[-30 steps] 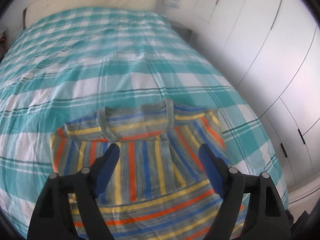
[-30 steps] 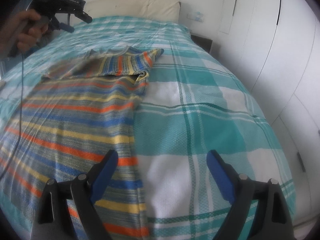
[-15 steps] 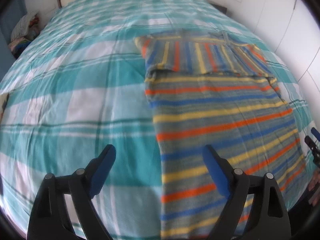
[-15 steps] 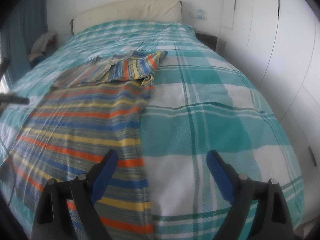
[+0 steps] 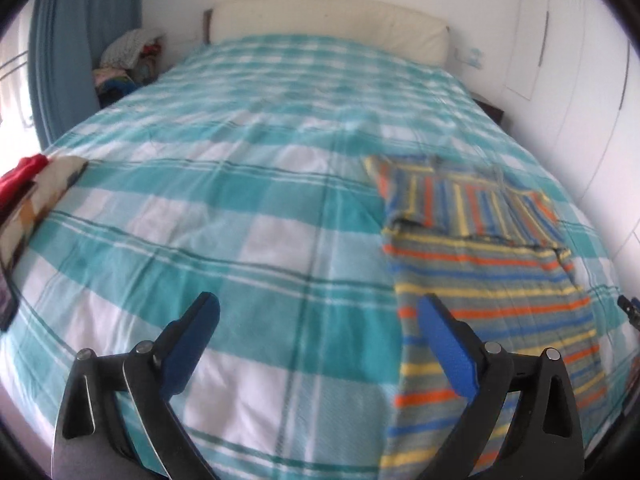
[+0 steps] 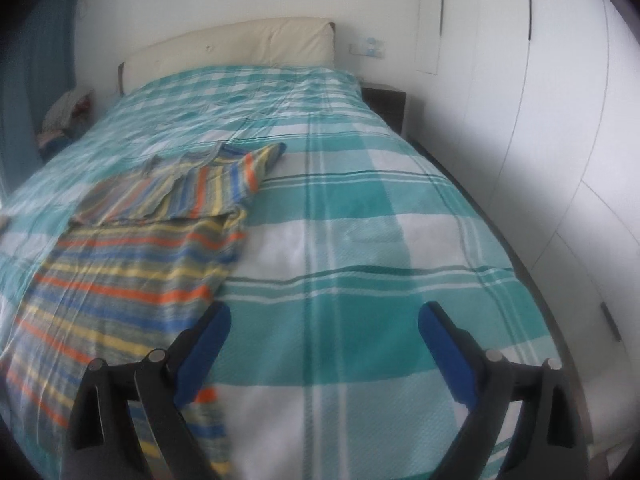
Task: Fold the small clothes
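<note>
Striped shirt lengthwise on bed, neckline toward headboard

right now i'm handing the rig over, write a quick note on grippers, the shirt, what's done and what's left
Left gripper: open, jaws just widened, nothing between them, above bare bedspread beside the shirt's left edge.
Right gripper: open, empty, at the shirt's right edge.
Striped shirt: flat on the bed, hem toward you, neck toward the headboard.
Done: both sleeves folded in across the chest.
Left: probably grab both hem corners, fold the body up toward the collar, then set it aside.
</note>
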A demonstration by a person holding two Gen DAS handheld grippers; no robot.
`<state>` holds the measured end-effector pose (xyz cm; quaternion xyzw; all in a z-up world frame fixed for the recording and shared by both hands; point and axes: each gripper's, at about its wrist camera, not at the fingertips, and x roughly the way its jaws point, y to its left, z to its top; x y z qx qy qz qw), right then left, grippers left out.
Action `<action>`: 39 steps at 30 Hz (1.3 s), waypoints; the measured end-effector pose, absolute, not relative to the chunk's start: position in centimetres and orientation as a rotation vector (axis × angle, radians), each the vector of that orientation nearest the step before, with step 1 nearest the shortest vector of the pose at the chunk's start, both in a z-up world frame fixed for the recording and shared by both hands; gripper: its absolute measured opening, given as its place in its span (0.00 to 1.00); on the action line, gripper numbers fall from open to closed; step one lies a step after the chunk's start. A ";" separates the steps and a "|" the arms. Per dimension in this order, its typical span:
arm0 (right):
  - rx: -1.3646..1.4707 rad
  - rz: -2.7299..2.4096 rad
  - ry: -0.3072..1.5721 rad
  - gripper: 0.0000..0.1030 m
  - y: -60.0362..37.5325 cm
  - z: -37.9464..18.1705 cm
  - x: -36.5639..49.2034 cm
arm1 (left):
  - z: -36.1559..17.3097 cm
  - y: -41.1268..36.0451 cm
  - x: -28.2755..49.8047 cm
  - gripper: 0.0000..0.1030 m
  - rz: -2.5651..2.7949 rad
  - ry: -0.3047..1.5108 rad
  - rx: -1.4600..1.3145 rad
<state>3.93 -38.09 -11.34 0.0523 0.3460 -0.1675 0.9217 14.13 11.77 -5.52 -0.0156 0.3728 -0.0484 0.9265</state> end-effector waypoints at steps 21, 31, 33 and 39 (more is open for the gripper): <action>0.257 -0.420 0.802 1.00 -41.9 -17.7 5.7 | -16.0 16.8 18.9 0.99 0.184 0.969 -0.159; 0.258 -0.420 0.800 1.00 -41.8 -17.8 5.7 | -16.2 17.2 19.1 1.00 0.182 0.977 -0.161; 0.257 -0.420 0.801 1.00 -41.8 -17.8 5.7 | -16.3 17.2 19.1 1.00 0.184 0.978 -0.156; 0.257 -0.420 0.801 1.00 -41.8 -17.8 5.7 | -16.3 17.1 19.2 1.00 0.185 0.979 -0.154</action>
